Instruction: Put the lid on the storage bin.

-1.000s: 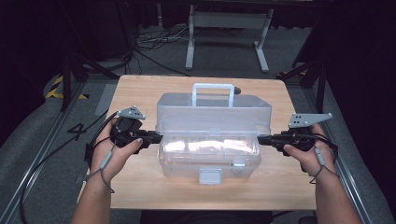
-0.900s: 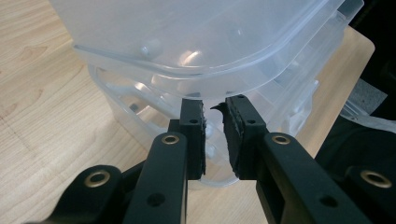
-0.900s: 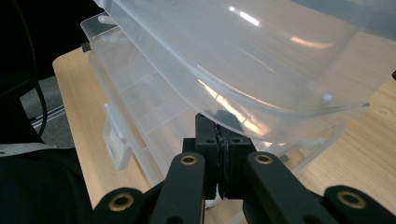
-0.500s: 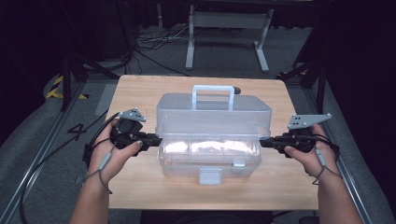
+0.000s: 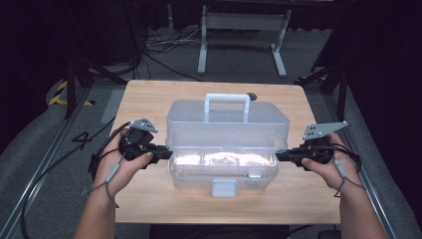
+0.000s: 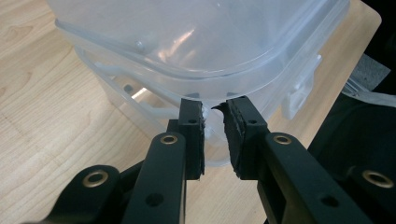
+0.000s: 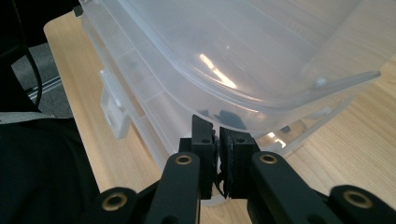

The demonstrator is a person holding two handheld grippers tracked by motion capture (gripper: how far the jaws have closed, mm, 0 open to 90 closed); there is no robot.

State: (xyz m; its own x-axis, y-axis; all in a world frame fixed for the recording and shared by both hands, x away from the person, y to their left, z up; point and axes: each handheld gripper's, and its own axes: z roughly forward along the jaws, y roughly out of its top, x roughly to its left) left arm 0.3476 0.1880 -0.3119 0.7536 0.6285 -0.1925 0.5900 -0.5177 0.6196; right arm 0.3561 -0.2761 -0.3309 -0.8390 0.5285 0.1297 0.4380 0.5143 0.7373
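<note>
The clear plastic box point(image 5: 226, 144) stands at the middle of the wooden table point(image 5: 149, 94), its lid point(image 5: 229, 122) raised at the front edge, its carry handle point(image 5: 227, 102) upright on top and its white latch point(image 5: 223, 188) hanging at the front wall nearest me. My left gripper point(image 5: 169, 153) sits at the box's left end with its jaws narrow, pinching the edge of the lid there. My right gripper point(image 5: 277, 156) sits at the right end against the lid edge; its jaws are nearly closed and have just been opening slightly, and I cannot tell whether the pads press on the plastic.
</note>
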